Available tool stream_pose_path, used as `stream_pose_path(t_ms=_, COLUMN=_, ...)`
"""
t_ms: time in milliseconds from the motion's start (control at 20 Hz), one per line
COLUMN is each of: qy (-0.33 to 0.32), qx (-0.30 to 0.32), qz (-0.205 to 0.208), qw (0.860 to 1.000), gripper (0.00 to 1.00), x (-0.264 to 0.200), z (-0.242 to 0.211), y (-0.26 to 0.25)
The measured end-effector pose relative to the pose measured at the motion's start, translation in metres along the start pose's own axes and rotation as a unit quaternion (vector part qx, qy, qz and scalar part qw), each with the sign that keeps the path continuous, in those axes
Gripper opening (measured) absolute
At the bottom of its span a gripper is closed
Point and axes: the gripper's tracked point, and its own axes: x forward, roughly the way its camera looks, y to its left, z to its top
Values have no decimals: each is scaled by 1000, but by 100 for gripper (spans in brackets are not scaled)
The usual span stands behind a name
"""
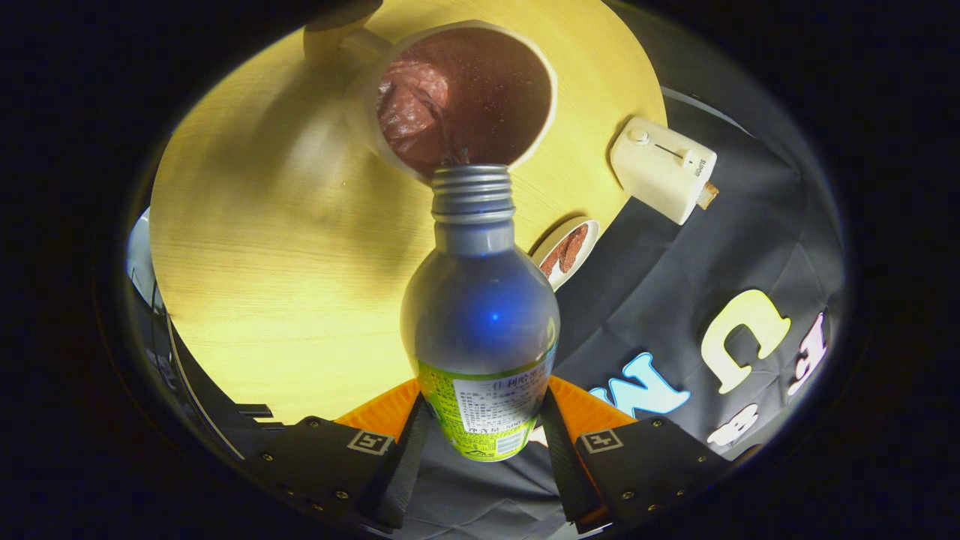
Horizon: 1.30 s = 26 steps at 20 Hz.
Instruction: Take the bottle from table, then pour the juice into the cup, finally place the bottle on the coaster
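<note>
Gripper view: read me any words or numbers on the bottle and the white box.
Bottle, clamped between the tongs: label print too small to read.
White box: short dark marking, too blurred to read.

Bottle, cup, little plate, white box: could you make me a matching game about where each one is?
Things:
1. bottle
2. cup
3. small plate
4. white box

Places:
A. at the table's edge, beside the bottle's neck
B. gripped between the gripper fingers
C. past the table's edge, over the black cloth
D. just beyond the bottle's mouth

Pairs: 1-B, 2-D, 3-A, 4-C
</note>
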Motion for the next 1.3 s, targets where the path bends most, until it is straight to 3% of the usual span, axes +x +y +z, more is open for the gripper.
stream_pose_path(t_ms=1300, qy=37, qx=-65, qz=-41, qw=996, gripper=75, x=-18, z=-3, y=-32)
